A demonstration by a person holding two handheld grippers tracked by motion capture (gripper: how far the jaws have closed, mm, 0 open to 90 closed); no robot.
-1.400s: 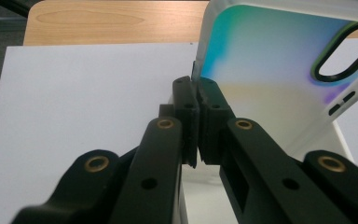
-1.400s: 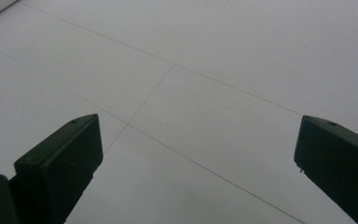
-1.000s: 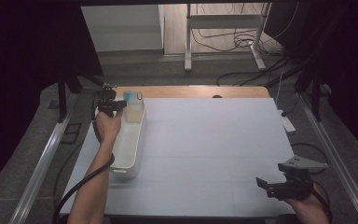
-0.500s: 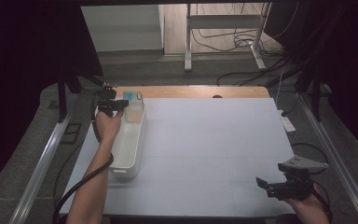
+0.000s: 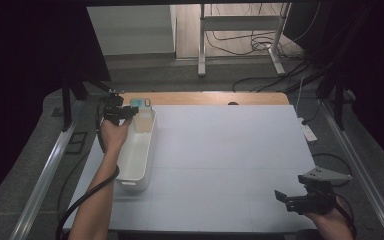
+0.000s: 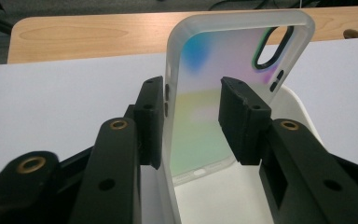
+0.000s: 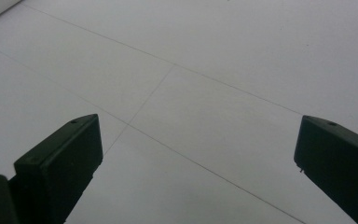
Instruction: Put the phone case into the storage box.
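Two grippers are at work over the white table (image 5: 230,150), one at each side of the high view. At the far left corner, the left gripper (image 5: 125,114) hovers at the far end of a long white bin (image 5: 130,165) that lies lengthwise along the table's left edge. Between its black jaws stands a translucent phone case (image 6: 223,107), upright on its short end inside the bin, with a pastel wash of blue, pink and pale green across its back and a dark-rimmed camera cutout near its upper corner. In the left gripper view the jaws have just been opening with the case between them: the left pad sits right against the case's frosted side edge (whether it truly touches I cannot tell), while the right pad stands in front of the case's face, apart from the far edge, so nothing is squeezed. The case seems to lean on the bin's far wall, with a strip of wooden tabletop (image 6: 98,32) showing beyond it. In the high view the case is a small teal patch (image 5: 141,103) just past the gripper. Well apart, at the near right corner, the right gripper (image 5: 282,197) hangs low over bare table, jaws spread wide and holding nothing.
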